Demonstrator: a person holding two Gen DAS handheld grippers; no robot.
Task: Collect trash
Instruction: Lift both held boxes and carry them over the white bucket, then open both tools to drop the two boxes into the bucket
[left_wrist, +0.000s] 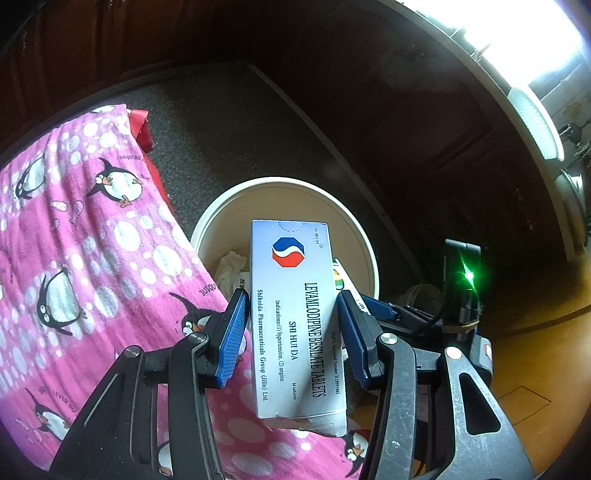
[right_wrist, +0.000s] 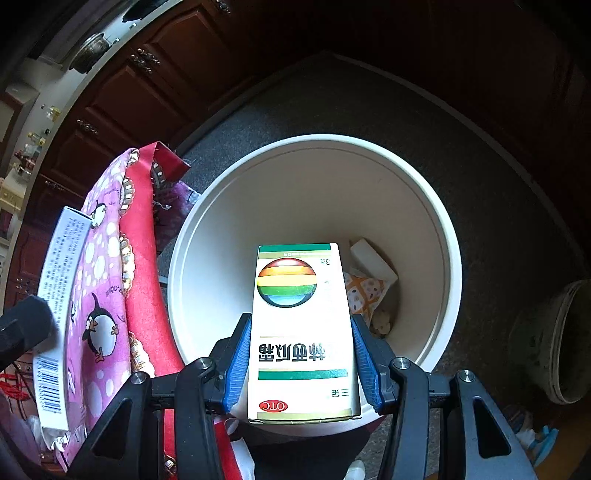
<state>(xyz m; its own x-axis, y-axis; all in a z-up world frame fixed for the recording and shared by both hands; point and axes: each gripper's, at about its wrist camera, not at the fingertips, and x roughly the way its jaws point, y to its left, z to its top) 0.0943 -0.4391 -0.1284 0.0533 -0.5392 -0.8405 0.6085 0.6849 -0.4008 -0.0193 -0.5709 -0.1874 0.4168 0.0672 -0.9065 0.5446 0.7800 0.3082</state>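
Note:
My left gripper (left_wrist: 291, 299) is shut on a pale blue tablet box (left_wrist: 295, 325) with a red-and-blue octagon logo, held upright over the near rim of a white round bin (left_wrist: 280, 182). My right gripper (right_wrist: 300, 321) is shut on a white medicine box (right_wrist: 303, 332) with a rainbow sphere, held above the bin's (right_wrist: 314, 138) opening. Inside the bin lie a white block (right_wrist: 373, 262), an orange patterned wrapper (right_wrist: 365, 295) and crumpled paper (left_wrist: 231, 267). The tablet box (right_wrist: 55, 314) also shows at the left of the right wrist view.
A pink penguin blanket (left_wrist: 92, 240) and a red cloth (right_wrist: 144, 258) hang right beside the bin's left side. The bin stands on a grey mat (left_wrist: 221, 129). Dark wooden cabinets (right_wrist: 147, 92) lie behind. A pale pot (right_wrist: 561, 343) sits to the right.

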